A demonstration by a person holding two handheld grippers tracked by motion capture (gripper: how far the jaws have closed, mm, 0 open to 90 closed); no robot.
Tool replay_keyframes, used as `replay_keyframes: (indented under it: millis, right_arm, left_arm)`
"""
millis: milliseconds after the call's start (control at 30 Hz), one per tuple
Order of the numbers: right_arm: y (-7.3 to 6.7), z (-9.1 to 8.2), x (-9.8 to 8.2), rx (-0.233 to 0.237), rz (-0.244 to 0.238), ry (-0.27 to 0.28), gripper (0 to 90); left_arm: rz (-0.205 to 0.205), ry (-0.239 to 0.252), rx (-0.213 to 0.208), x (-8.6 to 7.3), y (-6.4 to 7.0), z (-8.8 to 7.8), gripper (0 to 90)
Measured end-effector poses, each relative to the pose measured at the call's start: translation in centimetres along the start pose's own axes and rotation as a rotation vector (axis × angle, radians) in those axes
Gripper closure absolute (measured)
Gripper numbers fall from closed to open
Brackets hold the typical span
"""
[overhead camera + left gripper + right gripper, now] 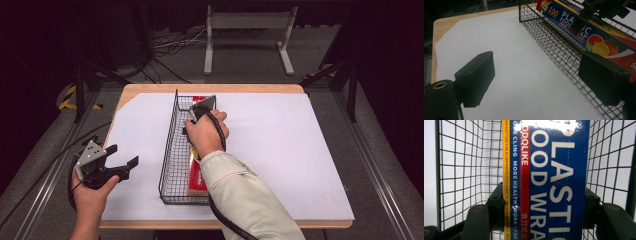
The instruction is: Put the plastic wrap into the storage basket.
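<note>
In the high view, the right tool [196, 116] is reaching down into the wire basket [169, 150] on the desk [280, 150]; the left tool [122, 162] is resting apart beside it.

In the left gripper view, its jaws are gaping over white paper [524, 75].

In the right gripper view, jaws are clamping the plastic wrap box [546, 182] lying inside the basket.
</note>
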State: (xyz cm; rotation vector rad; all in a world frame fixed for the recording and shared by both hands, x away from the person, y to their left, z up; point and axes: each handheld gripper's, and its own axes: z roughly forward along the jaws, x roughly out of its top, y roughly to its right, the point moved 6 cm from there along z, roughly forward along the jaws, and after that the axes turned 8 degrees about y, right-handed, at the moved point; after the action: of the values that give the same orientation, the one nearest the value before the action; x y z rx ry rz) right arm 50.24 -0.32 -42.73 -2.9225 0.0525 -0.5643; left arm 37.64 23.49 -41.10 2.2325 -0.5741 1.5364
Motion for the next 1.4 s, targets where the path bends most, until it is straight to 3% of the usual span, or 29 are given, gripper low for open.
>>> replay_keyframes:
  millis: [233,867,1400]
  right_arm:
    - [0.0,0.3,-0.1,-0.037,-0.027,0.006,39.9]
    - [0.1,1.1,-0.5,-0.052,0.014,-0.006,39.7]
    - [0.3,1.3,-0.9,-0.096,-0.041,0.004,37.1]
  left_arm:
    - [0.009,-0.006,-0.003,0.0,0.1,0.0,13.8]
    - [0.011,0.001,0.004,0.0,0.1,-0.1,14.0]
    - [0.019,0.010,0.009,0.1,0.1,-0.1,15.0]
